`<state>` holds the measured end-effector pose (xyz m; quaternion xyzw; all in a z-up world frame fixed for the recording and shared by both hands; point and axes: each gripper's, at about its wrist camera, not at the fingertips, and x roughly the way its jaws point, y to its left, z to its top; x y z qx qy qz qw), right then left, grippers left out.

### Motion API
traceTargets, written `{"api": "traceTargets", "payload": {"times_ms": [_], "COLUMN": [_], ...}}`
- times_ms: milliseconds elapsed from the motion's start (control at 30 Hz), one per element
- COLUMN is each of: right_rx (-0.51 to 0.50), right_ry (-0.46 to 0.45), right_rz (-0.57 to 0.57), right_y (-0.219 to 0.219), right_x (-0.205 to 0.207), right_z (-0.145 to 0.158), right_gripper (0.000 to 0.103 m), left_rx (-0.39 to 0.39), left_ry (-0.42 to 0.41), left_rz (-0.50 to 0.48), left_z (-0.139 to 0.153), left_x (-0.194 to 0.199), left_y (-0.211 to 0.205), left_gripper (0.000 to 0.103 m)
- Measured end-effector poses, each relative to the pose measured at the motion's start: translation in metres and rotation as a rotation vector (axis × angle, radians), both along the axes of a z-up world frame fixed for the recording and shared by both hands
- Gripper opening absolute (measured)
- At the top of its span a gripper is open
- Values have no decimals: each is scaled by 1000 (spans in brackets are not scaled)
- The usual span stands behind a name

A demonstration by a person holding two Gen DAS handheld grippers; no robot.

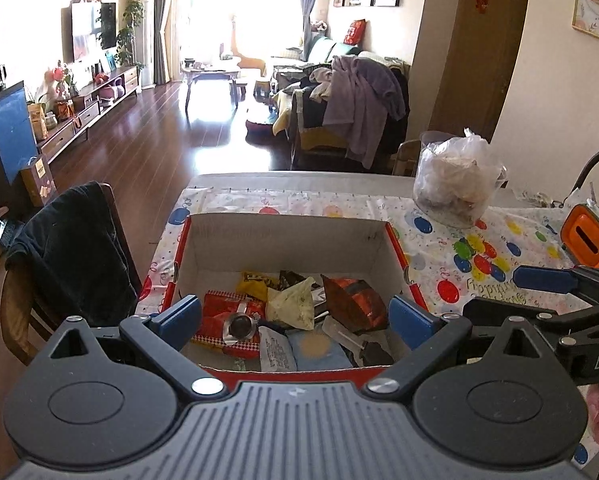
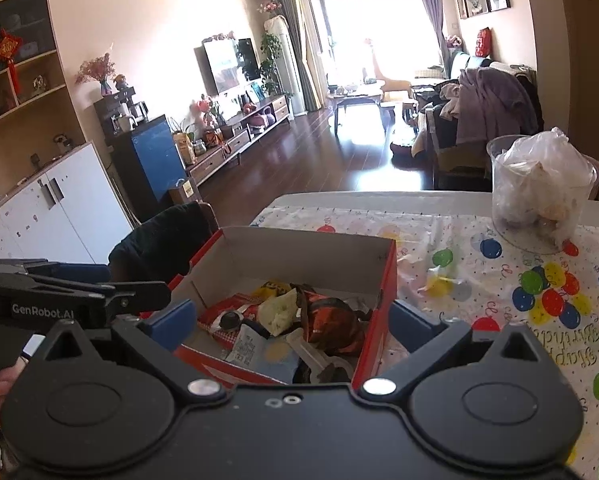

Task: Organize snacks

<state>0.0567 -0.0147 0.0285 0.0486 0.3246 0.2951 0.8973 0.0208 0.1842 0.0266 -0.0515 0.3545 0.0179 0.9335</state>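
A red cardboard box point(image 1: 287, 236) with a white inside stands on the table. It holds several snack packets: a red one point(image 1: 227, 316), a yellow one point(image 1: 253, 282), a pale one point(image 1: 293, 304), an orange-brown one point(image 1: 355, 300) and a light blue one point(image 1: 317, 348). My left gripper point(image 1: 295, 314) is open and empty, held just above the box's near edge. My right gripper point(image 2: 293, 320) is open and empty, over the same box point(image 2: 311, 248) and its snacks point(image 2: 327, 316). The right gripper also shows at the right of the left wrist view point(image 1: 547, 280).
A clear tub with a plastic bag point(image 1: 457, 184) stands at the table's far right. An orange container point(image 1: 585, 238) sits at the right edge. The balloon-print tablecloth point(image 1: 459, 256) covers the table. A chair with dark clothing point(image 1: 71, 264) stands at the left.
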Motion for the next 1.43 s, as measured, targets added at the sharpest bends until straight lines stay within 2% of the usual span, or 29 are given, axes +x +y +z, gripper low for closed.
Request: {"api": "traceTargets", "payload": {"times_ms": [300,767,1100,1433], "right_rx": [13,15,-14,-59], "right_ry": [-6,-9,14,38], "right_rz": [-41,-43,-52,-108], "right_y": [-2,-1,2,-3], "right_x": [1,2,-1,-10], "right_z": [0,0,-5,-8], "right_gripper": [103,103,103,103], "left_rx": [-11,-20,-46,-62], "left_ry": [-14,-23,17,52], "left_rz": [-4,-13,-23,-53], "left_z": [3,5,-2,-13], "left_x": [-6,-11,-12,-12], "left_y": [-1,-4,-1,4], "left_gripper": [101,101,101,101]}}
